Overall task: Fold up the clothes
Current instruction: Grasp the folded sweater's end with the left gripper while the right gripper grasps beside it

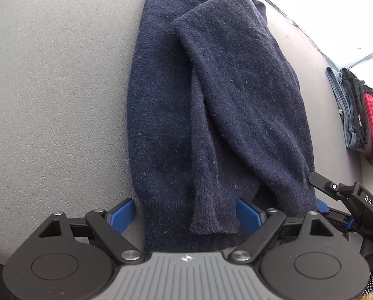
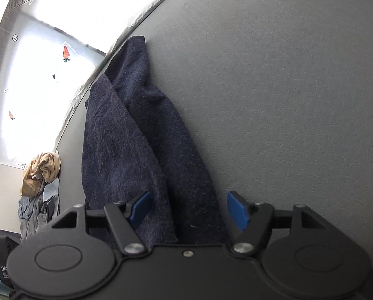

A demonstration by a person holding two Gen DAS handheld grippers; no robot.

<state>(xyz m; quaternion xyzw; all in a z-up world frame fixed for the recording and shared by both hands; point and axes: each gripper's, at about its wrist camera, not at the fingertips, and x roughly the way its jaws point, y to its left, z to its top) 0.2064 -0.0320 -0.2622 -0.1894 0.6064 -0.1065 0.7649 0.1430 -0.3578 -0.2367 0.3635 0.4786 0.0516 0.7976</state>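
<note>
The left gripper [image 1: 185, 216], black with ribbed blue pads, stands wide apart over the near hem of a navy-blue knitted sweater [image 1: 211, 105]. Its pads flank the cloth without pressing on it, and the cuff of a sleeve folded over the body lies between them. At the right edge of the left wrist view the other tool's black linkage, marked with white letters, reaches in beside the sweater's lower right corner.

The right gripper [image 2: 190, 211] is likewise parted, its blue pads spread on either side of the same sweater's near end, nothing pinched between them; one pad hovers over the cloth, the other over bare surface.

The sweater lies lengthwise as a long, narrow fold on a grey, finely textured table top [image 1: 56, 95], running away from both tools toward the far edge.

Farther right in the left wrist view, a stack of folded garments [image 1: 359, 120] sits near the table's edge: pale denim, black cloth and a red checked piece. In the right wrist view, a crumpled tan garment and grey-blue clothing [image 2: 40, 187] are heaped at the table's left edge.

Beyond the table, a bright white floor or sheet [image 2: 43, 95] bears small printed marks, orange carrot pictures and an arrow reading "LOOK HERE".
</note>
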